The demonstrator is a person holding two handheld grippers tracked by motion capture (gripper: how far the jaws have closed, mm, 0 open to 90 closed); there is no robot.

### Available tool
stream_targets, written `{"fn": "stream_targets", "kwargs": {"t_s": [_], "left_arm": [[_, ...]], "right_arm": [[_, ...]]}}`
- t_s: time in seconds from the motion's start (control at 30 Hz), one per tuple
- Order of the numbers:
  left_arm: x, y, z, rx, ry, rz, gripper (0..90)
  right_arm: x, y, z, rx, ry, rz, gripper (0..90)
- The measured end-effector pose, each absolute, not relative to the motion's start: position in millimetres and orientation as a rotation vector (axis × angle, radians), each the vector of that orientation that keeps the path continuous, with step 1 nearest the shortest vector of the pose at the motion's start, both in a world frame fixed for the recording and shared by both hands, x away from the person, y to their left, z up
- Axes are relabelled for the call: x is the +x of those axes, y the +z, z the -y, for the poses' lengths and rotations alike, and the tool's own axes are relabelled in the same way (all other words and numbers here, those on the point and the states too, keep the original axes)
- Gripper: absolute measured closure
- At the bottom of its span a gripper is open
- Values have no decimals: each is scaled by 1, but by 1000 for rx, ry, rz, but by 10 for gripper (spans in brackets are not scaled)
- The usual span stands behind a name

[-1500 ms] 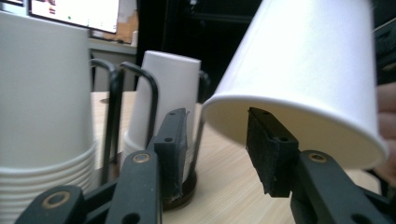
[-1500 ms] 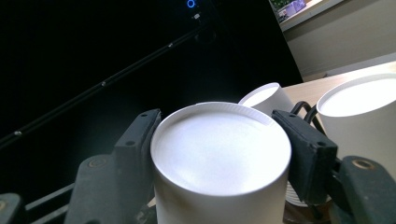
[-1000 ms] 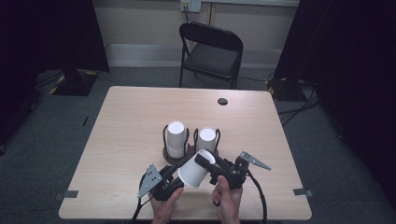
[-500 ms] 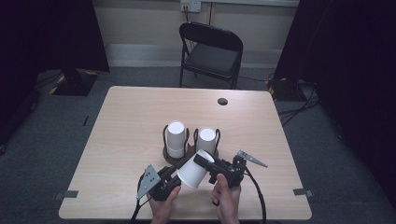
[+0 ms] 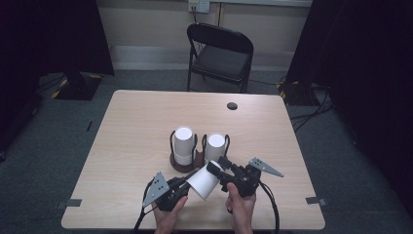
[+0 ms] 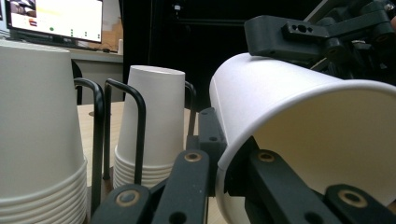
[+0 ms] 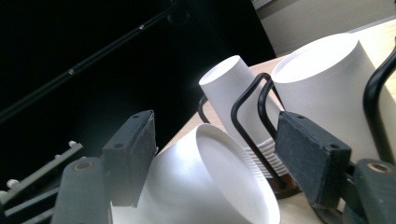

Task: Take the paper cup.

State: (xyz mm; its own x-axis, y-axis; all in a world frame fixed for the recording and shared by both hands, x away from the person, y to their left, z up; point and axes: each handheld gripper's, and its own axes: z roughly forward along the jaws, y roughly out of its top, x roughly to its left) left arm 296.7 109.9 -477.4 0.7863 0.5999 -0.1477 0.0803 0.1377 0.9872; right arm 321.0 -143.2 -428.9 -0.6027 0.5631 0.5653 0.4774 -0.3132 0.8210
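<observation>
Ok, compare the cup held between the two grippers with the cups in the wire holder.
The held cup is single and lies tilted on its side above the table; the holder cups are nested in two stacks, standing upside down. The left gripper pinches the held cup's rim, while the stacks sit untouched inside black wire loops. All are plain white paper cups.

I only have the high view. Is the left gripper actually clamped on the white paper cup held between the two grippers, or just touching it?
Observer: Clamped. In the left gripper view, the left gripper pinches the rim of the white paper cup, one jaw inside the mouth and one outside.
Operator: And the right gripper?
Observer: The right gripper is open around the cup's closed end. One jaw seems to rest against the wall and the other stands apart.
Operator: Are the holders single cups?
Observer: No. Each loop of the black wire holder holds a nested stack of white cups, with many rims showing.
</observation>
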Motion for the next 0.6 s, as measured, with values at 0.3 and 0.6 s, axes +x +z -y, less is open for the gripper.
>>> {"fn": "stream_targets", "kwargs": {"t_s": [0.3, 0.6], "left_arm": [[302, -477, -113, 1471, 387, -598, 885], [304, -470, -121, 1583, 431, -620, 884]], "right_arm": [[318, -427, 142, 1272, 2050, -1825, 286], [313, -427, 145, 1201, 2005, -1806, 284]]}}
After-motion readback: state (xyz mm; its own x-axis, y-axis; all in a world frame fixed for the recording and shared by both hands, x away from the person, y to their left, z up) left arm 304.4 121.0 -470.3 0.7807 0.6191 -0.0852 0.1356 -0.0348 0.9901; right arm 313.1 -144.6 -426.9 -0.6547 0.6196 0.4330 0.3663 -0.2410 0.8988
